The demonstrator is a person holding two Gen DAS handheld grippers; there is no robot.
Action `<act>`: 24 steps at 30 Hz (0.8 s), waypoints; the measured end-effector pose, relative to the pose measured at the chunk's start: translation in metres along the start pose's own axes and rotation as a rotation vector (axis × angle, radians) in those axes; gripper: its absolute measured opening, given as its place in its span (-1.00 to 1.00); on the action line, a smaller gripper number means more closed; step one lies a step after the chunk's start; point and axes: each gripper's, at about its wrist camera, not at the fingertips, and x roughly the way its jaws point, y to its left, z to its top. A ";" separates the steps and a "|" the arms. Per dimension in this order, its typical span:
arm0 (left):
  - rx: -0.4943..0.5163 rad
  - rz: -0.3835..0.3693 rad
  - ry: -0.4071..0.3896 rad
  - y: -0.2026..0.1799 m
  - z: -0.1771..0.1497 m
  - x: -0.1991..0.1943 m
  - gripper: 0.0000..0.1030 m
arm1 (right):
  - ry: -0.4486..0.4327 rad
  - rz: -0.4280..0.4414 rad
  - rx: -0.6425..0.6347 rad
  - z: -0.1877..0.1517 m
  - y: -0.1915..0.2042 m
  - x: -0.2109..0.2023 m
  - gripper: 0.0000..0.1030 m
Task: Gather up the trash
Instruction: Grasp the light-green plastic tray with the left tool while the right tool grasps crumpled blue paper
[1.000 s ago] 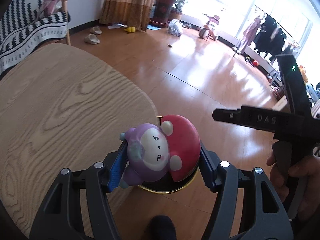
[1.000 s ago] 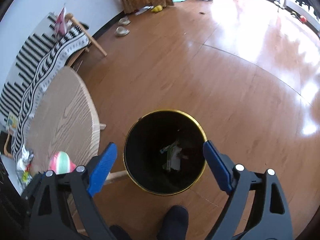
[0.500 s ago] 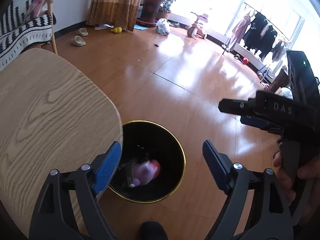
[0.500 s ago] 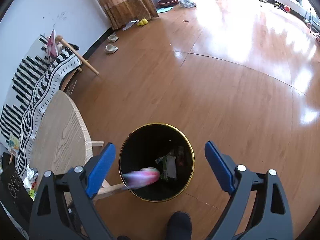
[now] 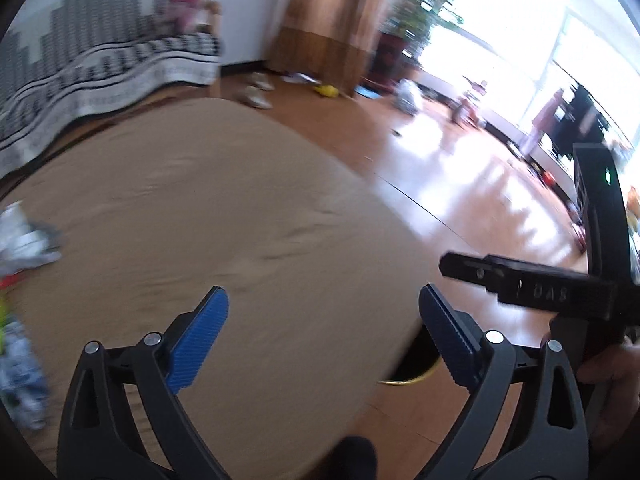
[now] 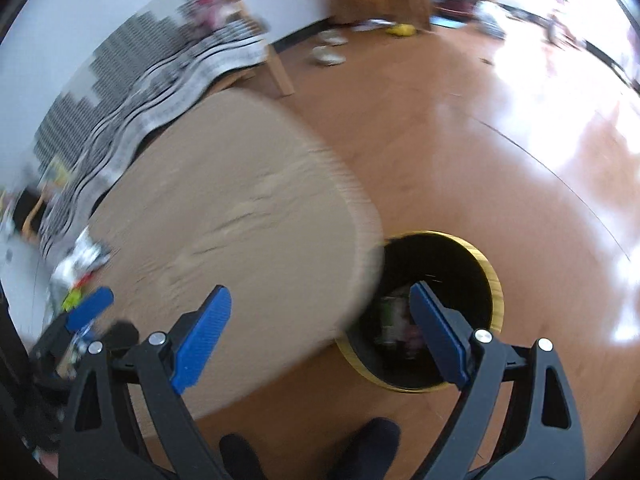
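Both the left tool [image 5: 322,320] and right tool [image 6: 318,320] are held agape, ribbed blue pads empty, over the rounded woodgrain table [image 5: 208,216]; a gold-rimmed black bin [image 6: 486,264] is seen beside it.

Only legible text: "DAS" in pale letters on the black bar of the right hand-held gripper [image 5: 540,290], seen from the left wrist view, slightly motion-blurred. Small mark left of those letters on the same bar, can't read it. Right wrist view: nothing readable, everything smeared. No labels, numbers or signs legible elsewhere
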 end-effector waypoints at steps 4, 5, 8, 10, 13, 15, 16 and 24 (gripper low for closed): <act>-0.093 0.106 -0.045 0.084 -0.008 -0.048 0.81 | 0.044 0.105 -0.130 -0.004 0.089 0.021 0.70; -0.112 0.131 -0.052 0.101 -0.009 -0.056 0.81 | 0.051 0.125 -0.149 -0.006 0.105 0.026 0.70; -0.184 0.213 -0.065 0.159 -0.022 -0.086 0.81 | 0.093 0.188 -0.234 -0.014 0.170 0.042 0.70; -0.223 0.255 -0.075 0.194 -0.031 -0.105 0.81 | 0.113 0.222 -0.283 -0.019 0.208 0.051 0.70; -0.286 0.323 -0.092 0.243 -0.048 -0.135 0.81 | 0.146 0.273 -0.348 -0.030 0.261 0.063 0.70; -0.339 0.358 -0.100 0.274 -0.062 -0.153 0.81 | 0.172 0.297 -0.389 -0.039 0.289 0.071 0.70; -0.355 0.368 -0.099 0.284 -0.065 -0.158 0.81 | 0.183 0.301 -0.407 -0.044 0.301 0.074 0.70; -0.380 0.417 -0.078 0.328 -0.103 -0.188 0.81 | 0.294 0.318 -0.500 -0.075 0.354 0.106 0.70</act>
